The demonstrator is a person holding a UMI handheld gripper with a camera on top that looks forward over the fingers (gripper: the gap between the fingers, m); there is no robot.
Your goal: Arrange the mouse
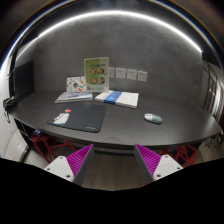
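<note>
A small pale mouse [152, 118] lies on the dark table [125, 128], to the right, well beyond my fingers. A dark mouse mat [82, 117] lies to the left of it, with a small white and red object [62, 117] at its left edge. My gripper [113, 163] is open and empty, held back from the table's near edge, its purple pads [148, 158] spread wide apart with nothing between them.
At the back of the table lie a book or paper stack [118, 98], a flat item [73, 97], an upright printed card [95, 73] and a smaller card [75, 84]. Wall sockets [128, 73] sit behind. Red chair frames [40, 145] show under the table.
</note>
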